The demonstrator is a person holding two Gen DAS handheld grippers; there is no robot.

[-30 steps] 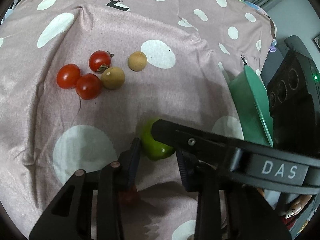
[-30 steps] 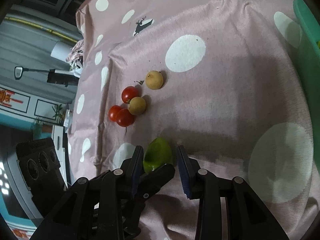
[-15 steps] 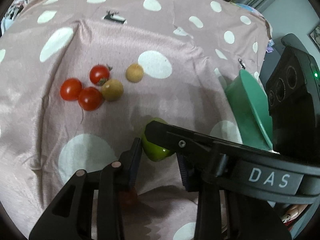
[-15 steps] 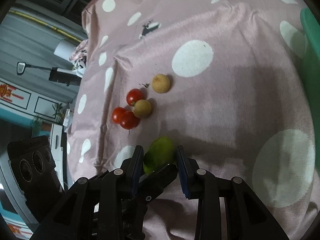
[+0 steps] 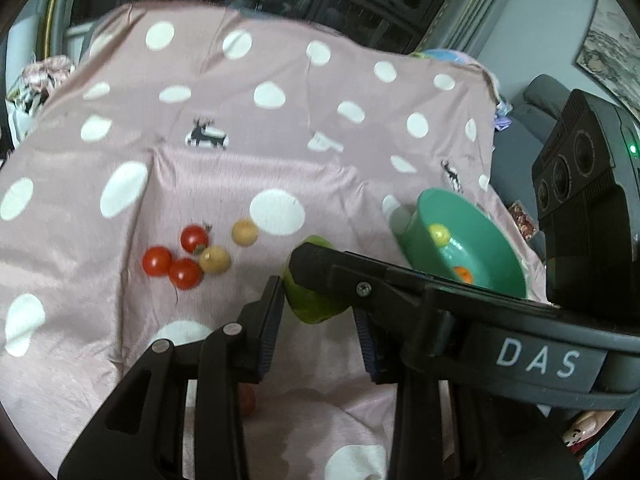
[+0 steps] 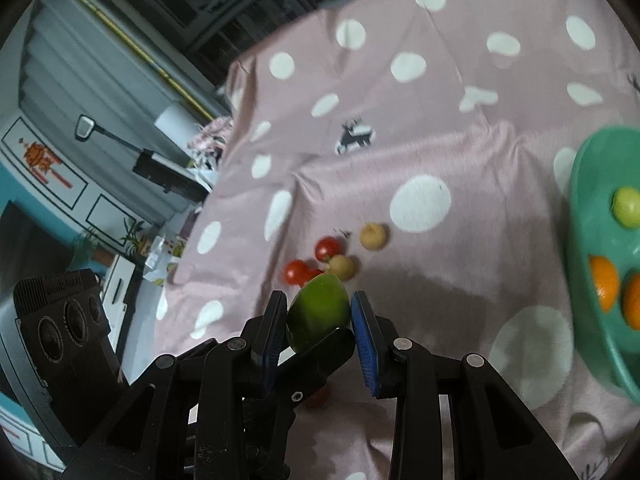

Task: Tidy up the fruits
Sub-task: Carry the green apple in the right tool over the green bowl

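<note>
Both grippers point(image 5: 316, 312) point(image 6: 320, 320) clamp green fruit point(image 6: 318, 312), now raised off cloth point(image 5: 240, 152); bowl point(image 5: 500, 248) newly visible.

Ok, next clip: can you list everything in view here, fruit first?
green fruit: one, green, gripped between both grippers above the cloth
cherry tomatoes: three, red, clustered on the cloth
tan round fruits: two, beige, one touching the tomatoes, one just beyond
red fruit: one, mostly hidden under the left gripper
bowl: one, teal green, at the cloth's right side
yellow-green fruit: one, in the bowl
orange fruits: two, in the bowl
cloth: one, pink with white dots and deer prints
framed picture: one, on the wall
left gripper: black, closed on the green fruit
right gripper: black, blue pads, closed on the same fruit
</note>
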